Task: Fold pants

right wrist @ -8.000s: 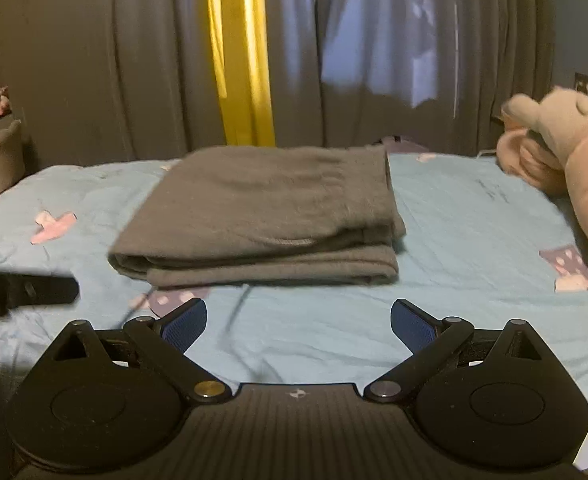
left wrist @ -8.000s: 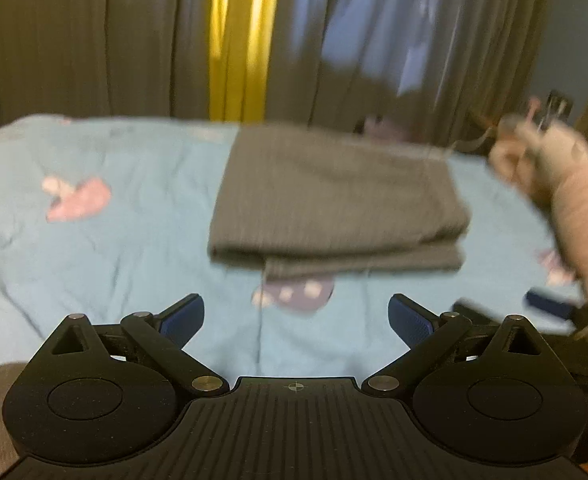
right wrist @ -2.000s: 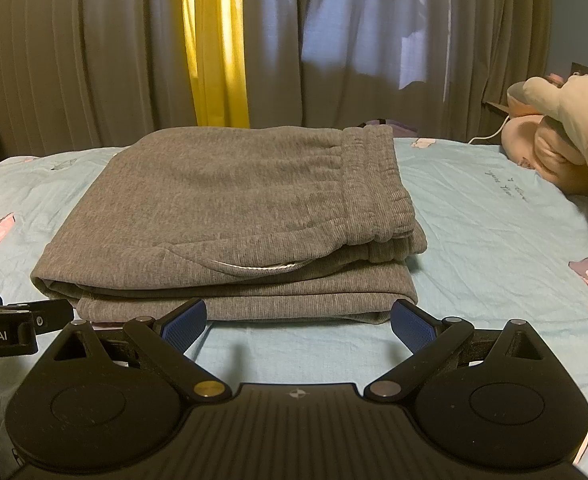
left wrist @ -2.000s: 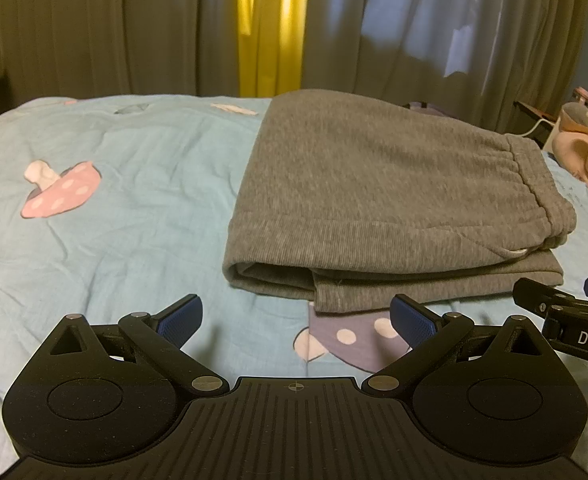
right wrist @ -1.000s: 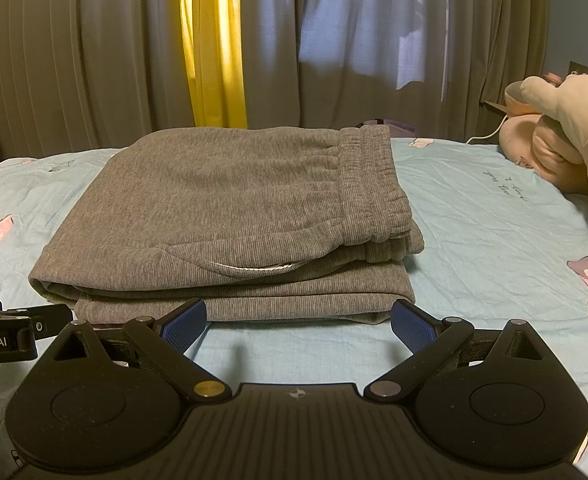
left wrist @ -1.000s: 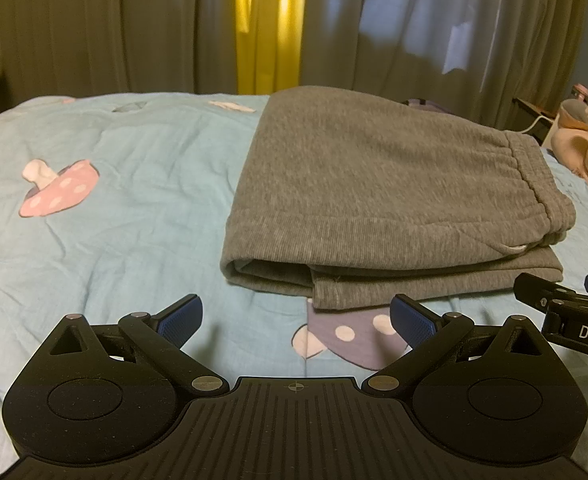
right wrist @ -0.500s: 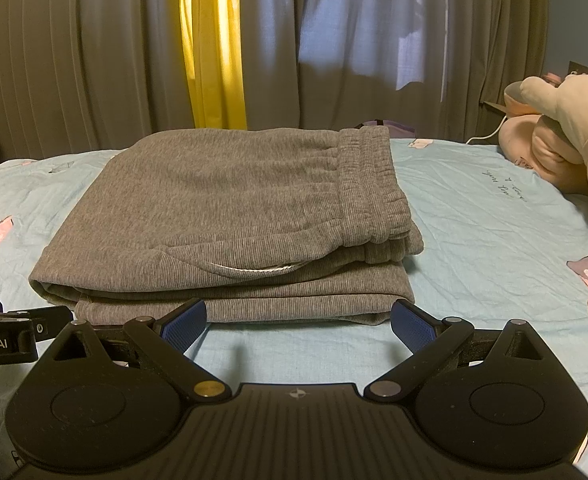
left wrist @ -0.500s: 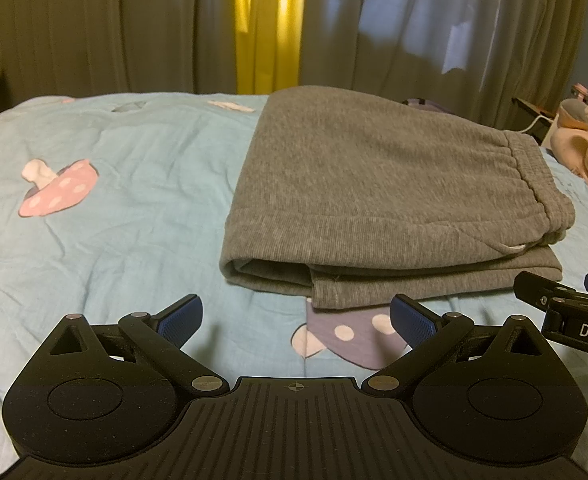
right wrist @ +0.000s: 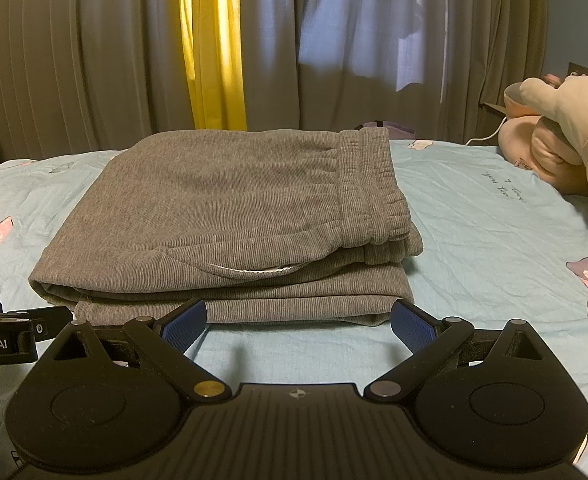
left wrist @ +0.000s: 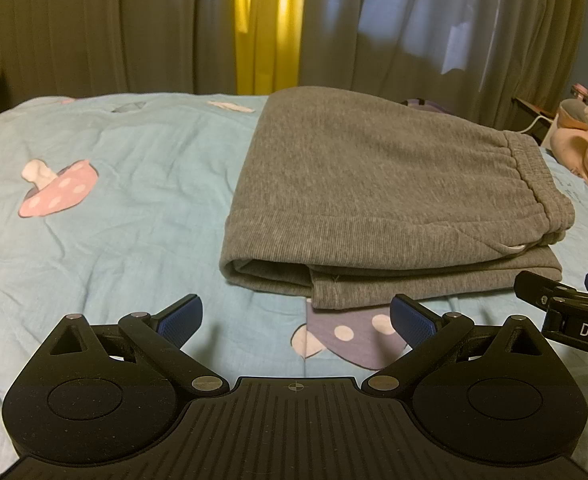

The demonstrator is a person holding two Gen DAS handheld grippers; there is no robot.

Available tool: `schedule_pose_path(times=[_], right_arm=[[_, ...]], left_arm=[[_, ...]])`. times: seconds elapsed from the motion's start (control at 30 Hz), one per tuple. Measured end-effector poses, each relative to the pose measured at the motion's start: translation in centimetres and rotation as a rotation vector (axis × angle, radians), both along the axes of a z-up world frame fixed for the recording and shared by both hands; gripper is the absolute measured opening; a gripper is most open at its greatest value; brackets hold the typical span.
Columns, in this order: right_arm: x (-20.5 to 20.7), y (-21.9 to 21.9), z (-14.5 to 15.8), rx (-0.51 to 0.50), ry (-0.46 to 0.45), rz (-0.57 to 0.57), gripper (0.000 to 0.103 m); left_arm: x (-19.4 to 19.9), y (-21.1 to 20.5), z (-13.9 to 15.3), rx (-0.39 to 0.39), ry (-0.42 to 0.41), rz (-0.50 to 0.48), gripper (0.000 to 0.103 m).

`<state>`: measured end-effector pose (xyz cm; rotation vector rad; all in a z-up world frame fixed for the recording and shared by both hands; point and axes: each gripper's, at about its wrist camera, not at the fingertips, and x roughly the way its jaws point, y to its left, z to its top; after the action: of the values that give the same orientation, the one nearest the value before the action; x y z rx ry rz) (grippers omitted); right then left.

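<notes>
Jaws of my left gripper (left wrist: 295,316) and right gripper (right wrist: 298,320) stand spread, empty; grey ribbed-knit pants (right wrist: 230,216) lie folded compactly on the light-blue bedsheet (left wrist: 106,216); I judge folding complete

Bare blue bedsheet (left wrist: 134,208) lies wide open left of the folded gray sweatpants (left wrist: 373,184), with only flat mushroom prints there. A strip of sheet is free between the pants' near edge and both tongs. Right of the pants more sheet (right wrist: 493,240) is open up to the pink plush toy (right wrist: 565,136) at the bed's right edge. Curtains (right wrist: 333,40) close off the far side behind the bed. The right tongs (left wrist: 565,312) crowd the left wrist view's right edge, the left tongs (right wrist: 10,336) the other's left edge.
</notes>
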<state>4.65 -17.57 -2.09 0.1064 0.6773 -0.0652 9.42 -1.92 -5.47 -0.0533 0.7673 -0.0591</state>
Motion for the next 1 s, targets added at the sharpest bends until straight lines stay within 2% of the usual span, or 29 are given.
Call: schedule_pose_path(times=[1.0], right_arm=[[0.39, -0.08, 0.31, -0.001, -0.005, -0.002, 0.099]], left_arm=[[-0.04, -0.01, 0.00, 0.001, 0.002, -0.005, 0.103]])
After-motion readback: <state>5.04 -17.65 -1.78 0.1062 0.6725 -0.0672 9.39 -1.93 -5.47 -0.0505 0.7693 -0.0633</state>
